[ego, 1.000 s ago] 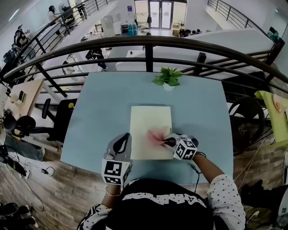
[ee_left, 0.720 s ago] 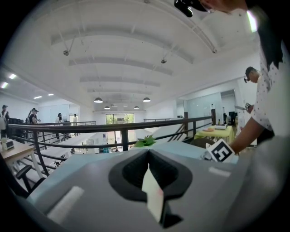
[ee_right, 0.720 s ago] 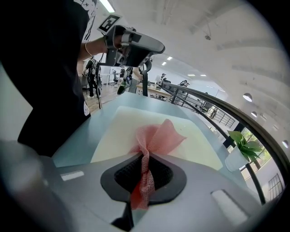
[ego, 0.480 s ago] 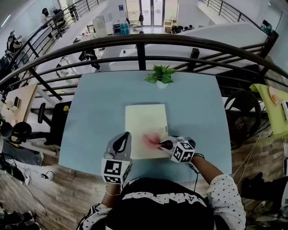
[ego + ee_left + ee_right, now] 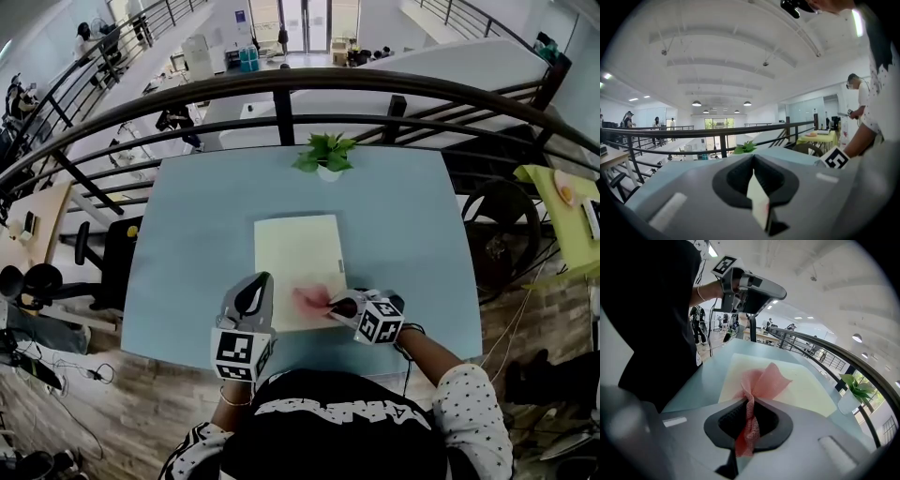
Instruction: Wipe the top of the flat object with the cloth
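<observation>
Black railings (image 5: 300,84) ring a light blue table (image 5: 403,216). The right gripper (image 5: 339,305) hides the pale yellow board's (image 5: 295,253) near right corner. Its 2 jaws clamp the pink cloth (image 5: 311,300), which lies there. The left gripper (image 5: 257,284) sits at the board's left edge, its jaws together on nothing.

Pretty sure this is a big open-plan office, up on a mezzanine. A dark curved railing (image 5: 309,89) runs ahead of the left gripper (image 5: 255,292), with people (image 5: 89,33) on the floor below. Desks (image 5: 37,211) and black office chairs (image 5: 103,248) sit off to its left, and round ceiling lamps (image 5: 697,103) hang far ahead.
</observation>
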`<control>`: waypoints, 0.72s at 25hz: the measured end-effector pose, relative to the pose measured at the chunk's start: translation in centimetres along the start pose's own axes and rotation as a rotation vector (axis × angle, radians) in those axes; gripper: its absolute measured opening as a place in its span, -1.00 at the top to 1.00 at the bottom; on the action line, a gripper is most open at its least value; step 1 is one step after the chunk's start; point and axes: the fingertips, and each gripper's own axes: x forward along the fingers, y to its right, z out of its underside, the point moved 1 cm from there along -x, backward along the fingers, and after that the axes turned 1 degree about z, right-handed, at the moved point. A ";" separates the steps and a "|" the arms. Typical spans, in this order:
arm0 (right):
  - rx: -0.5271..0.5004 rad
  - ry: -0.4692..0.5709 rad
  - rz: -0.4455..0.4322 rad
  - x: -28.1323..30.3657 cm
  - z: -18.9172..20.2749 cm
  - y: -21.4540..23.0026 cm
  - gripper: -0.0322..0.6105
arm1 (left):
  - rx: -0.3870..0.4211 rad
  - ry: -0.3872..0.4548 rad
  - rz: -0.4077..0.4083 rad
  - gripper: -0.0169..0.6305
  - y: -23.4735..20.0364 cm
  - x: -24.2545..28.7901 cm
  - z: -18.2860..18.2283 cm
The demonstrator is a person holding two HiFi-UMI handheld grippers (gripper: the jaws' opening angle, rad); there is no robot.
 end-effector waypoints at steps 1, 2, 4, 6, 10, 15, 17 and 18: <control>0.001 0.001 -0.001 0.0 0.0 -0.2 0.85 | 0.001 0.003 0.002 0.95 0.1 0.1 0.0; 0.002 0.003 -0.001 -0.1 0.0 -0.3 0.85 | 0.001 0.004 0.005 0.95 0.2 0.1 0.0; 0.008 0.006 -0.002 -0.2 -0.1 -0.7 0.85 | 0.000 0.001 0.009 0.95 0.3 0.2 0.1; 0.025 0.011 -0.007 -0.3 -0.2 -1.1 0.85 | -0.001 -0.001 0.011 0.95 0.3 0.2 0.1; 0.034 0.015 -0.021 -0.4 -0.4 -2.0 0.84 | -0.004 -0.007 0.014 0.95 0.4 0.2 0.3; 0.023 0.018 -0.023 -0.7 -0.7 -2.8 0.84 | -0.003 -0.009 0.017 0.95 0.4 0.1 0.2; 0.035 0.023 -0.016 -0.7 -0.8 -2.8 0.84 | -0.004 -0.007 0.014 0.95 0.3 0.0 0.2; 0.043 0.026 -0.012 -0.7 -0.8 -2.8 0.84 | -0.003 -0.003 0.011 0.95 0.3 0.0 0.1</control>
